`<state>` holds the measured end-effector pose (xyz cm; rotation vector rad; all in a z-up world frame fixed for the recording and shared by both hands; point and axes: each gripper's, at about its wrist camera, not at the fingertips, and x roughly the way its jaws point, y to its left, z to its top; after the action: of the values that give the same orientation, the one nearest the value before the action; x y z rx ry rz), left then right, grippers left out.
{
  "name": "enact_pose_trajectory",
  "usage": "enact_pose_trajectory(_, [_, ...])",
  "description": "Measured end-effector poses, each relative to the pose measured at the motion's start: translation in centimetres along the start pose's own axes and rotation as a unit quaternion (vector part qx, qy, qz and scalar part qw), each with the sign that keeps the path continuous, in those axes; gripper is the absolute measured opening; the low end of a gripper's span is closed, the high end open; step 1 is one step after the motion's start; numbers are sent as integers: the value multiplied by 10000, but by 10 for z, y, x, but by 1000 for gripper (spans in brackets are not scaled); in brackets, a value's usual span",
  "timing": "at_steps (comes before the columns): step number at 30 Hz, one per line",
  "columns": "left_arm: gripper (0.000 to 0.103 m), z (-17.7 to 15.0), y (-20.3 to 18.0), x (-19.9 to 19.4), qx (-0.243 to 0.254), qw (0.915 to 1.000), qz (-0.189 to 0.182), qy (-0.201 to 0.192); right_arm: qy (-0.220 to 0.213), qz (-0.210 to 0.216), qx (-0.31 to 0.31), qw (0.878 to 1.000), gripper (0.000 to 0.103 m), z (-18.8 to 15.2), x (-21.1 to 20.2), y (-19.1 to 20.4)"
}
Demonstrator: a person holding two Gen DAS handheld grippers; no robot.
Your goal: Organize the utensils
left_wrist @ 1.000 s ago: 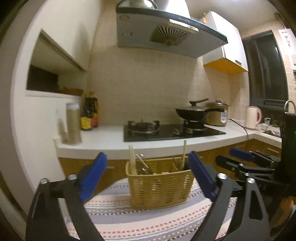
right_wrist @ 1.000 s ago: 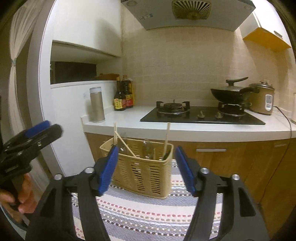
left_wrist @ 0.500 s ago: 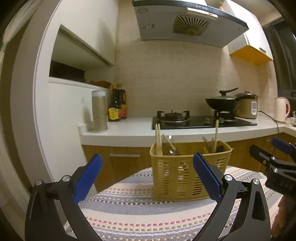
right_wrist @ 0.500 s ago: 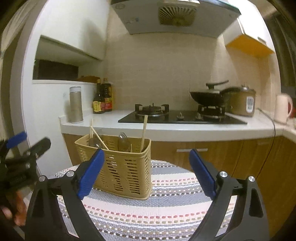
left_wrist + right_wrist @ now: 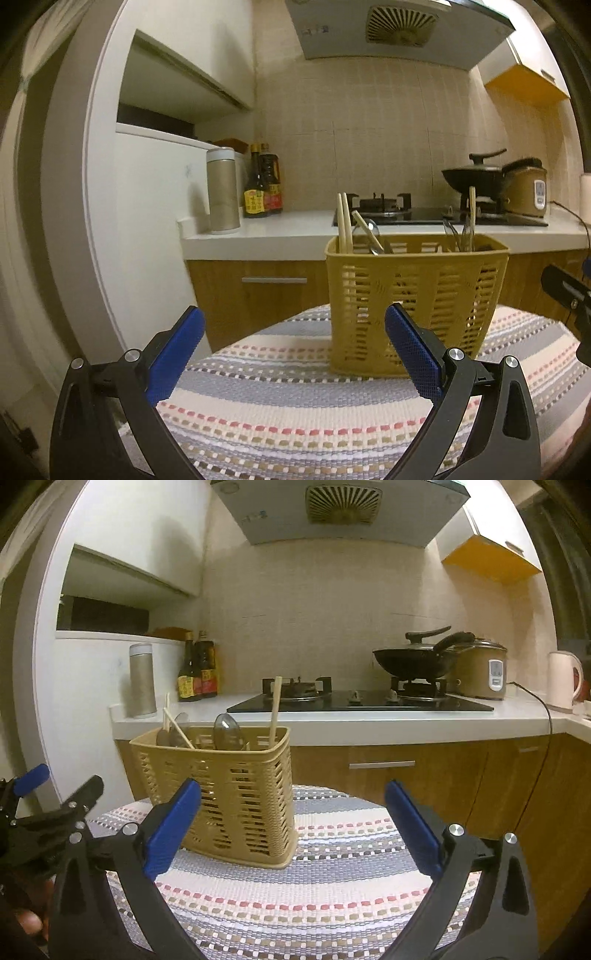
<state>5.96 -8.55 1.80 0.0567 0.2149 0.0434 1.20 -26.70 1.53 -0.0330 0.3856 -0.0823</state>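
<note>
A yellow plastic utensil basket (image 5: 413,302) stands upright on a striped cloth-covered table (image 5: 295,406). It holds wooden chopsticks (image 5: 344,225), spoons (image 5: 369,229) and other utensils. It also shows in the right wrist view (image 5: 225,794), with chopsticks (image 5: 274,709) and a spoon (image 5: 227,731) sticking out. My left gripper (image 5: 293,350) is open and empty, in front of the basket and to its left. My right gripper (image 5: 293,827) is open and empty, in front of the basket and to its right.
Behind the table runs a white kitchen counter (image 5: 369,723) with a gas hob (image 5: 358,698), a wok (image 5: 413,661), a rice cooker (image 5: 480,672), a kettle (image 5: 563,679), sauce bottles (image 5: 262,188) and a steel canister (image 5: 221,192). Wooden cabinets (image 5: 424,775) are below.
Both grippers have drawn apart sideways, the left to the left and the right to the right. The basket has shifted right in the left view and left in the right view. Both stay open.
</note>
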Motion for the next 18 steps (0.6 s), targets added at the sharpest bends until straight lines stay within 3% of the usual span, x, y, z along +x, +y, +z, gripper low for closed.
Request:
enact_pose_trajectory(7, [95, -2, -6, 0, 117, 9999, -68, 17, -5, -4, -222, 9998, 95, -3, -2, 9])
enact_pose_trajectory(18, [95, -3, -5, 1, 72, 9999, -99, 68, 116, -8, 41, 9999, 95, -2, 1, -2])
